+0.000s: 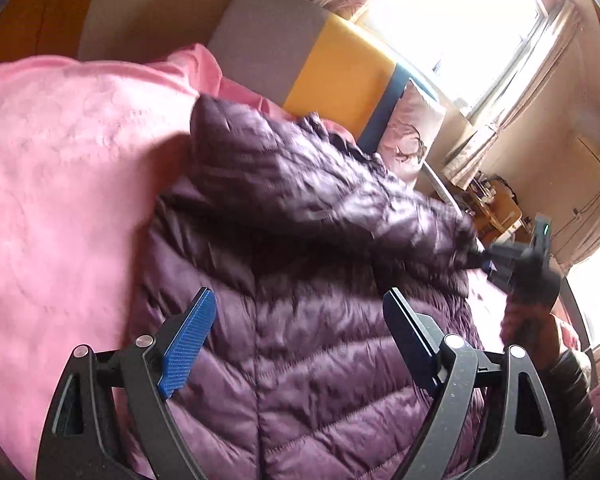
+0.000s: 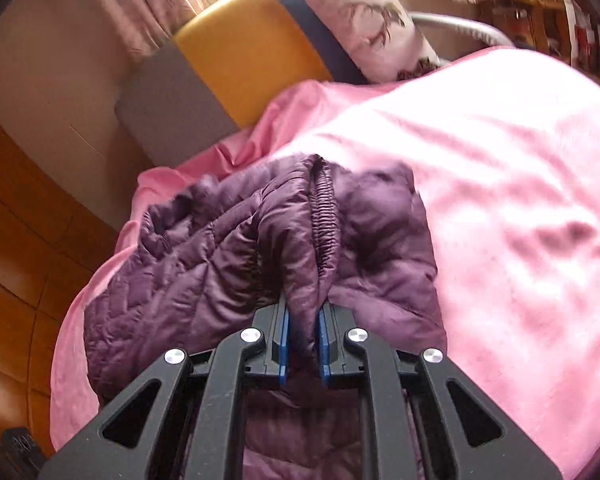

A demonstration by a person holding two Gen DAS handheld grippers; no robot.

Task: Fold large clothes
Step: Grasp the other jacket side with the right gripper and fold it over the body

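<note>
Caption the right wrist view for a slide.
Right gripper shut on a purple puffer jacket over a pink bedspread.

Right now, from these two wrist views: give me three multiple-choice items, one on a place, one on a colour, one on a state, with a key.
1. Where does the jacket lie?
A. on the pink blanket
B. on the wooden floor
C. over a chair

2. What colour is the jacket?
A. green
B. dark purple
C. white

3. How do the two grippers stand?
A. both open
B. left shut on the jacket, right open
C. left gripper open, right gripper shut on the jacket

Key:
1 A, pink blanket shows around the jacket in both views.
2 B, the quilted fabric is dark purple in both views.
3 C, the left fingers stand wide apart above the jacket; the right pads pinch a fold of it.
</note>
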